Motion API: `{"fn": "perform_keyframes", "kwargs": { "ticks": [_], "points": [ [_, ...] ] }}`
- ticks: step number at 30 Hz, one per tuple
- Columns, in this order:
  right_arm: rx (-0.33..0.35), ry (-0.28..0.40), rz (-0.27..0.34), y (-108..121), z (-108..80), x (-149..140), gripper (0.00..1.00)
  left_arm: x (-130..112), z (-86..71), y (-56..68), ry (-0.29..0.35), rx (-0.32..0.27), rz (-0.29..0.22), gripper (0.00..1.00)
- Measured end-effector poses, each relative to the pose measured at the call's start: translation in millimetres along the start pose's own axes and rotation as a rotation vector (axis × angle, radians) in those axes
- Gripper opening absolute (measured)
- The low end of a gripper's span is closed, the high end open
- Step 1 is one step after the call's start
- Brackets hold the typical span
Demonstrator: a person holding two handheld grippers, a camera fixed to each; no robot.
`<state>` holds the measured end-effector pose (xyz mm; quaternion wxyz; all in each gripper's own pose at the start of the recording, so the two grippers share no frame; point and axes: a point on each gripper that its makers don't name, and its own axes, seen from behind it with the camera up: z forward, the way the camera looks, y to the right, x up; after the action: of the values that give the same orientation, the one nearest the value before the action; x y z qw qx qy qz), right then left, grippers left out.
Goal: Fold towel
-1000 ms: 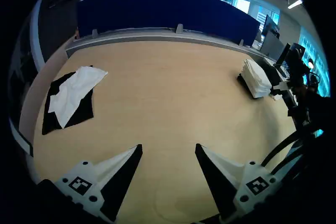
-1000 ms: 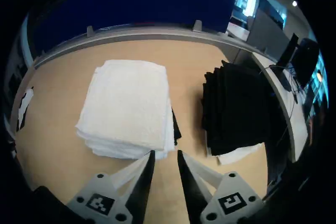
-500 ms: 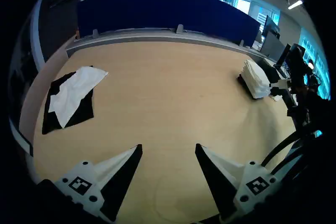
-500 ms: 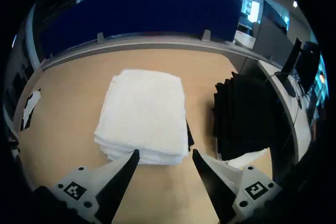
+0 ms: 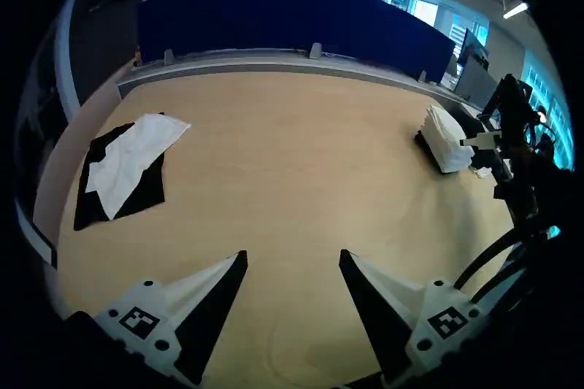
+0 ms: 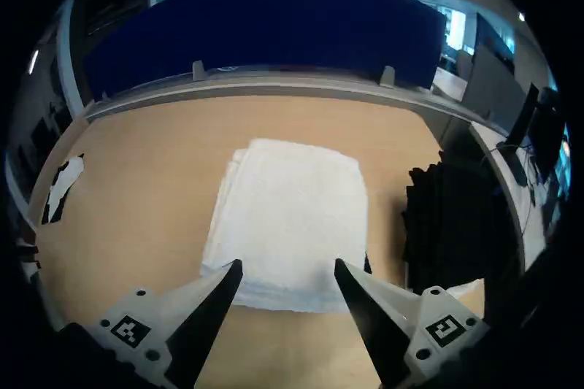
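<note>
In the right gripper view, the fingers (image 6: 208,305) of the right gripper (image 6: 287,263) are covering the near corners of the white towel stack (image 6: 292,221). A dark item (image 6: 366,265) is lying mostly hidden under that stack, and its kind cannot be told. The black stack (image 6: 452,228) is fading into shadow on its right side and is covering most of a white cloth (image 6: 463,288). In the left gripper view, a white towel (image 5: 128,159) is overlapping a black cloth (image 5: 139,195). At the far right of this view, the right gripper is appearing too small to tell how its jaws stand.
</note>
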<state>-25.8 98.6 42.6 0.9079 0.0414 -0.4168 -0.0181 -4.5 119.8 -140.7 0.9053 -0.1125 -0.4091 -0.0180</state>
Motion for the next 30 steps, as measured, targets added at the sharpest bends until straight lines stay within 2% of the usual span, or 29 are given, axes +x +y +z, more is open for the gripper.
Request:
{"fn": "perform_keyframes", "kwargs": {
  "ticks": [15, 24, 30],
  "points": [
    [0.002, -0.057, -0.03, -2.3, 14.1, -25.9, 0.98, 1.7, 0.4, -0.7, -0.001, 0.001, 0.003, 0.94],
    [0.008, 0.017, -0.02, -0.4, 2.0, 12.2, 0.98, 2.9, 1.2, 0.0, -0.001, -0.004, -0.002, 0.94],
    [0.003, 0.05, -0.015, 7.4, 8.2, 43.6, 0.98, 3.4, 1.9, 1.1, -0.001, -0.003, 0.003, 0.94]
  ]
}}
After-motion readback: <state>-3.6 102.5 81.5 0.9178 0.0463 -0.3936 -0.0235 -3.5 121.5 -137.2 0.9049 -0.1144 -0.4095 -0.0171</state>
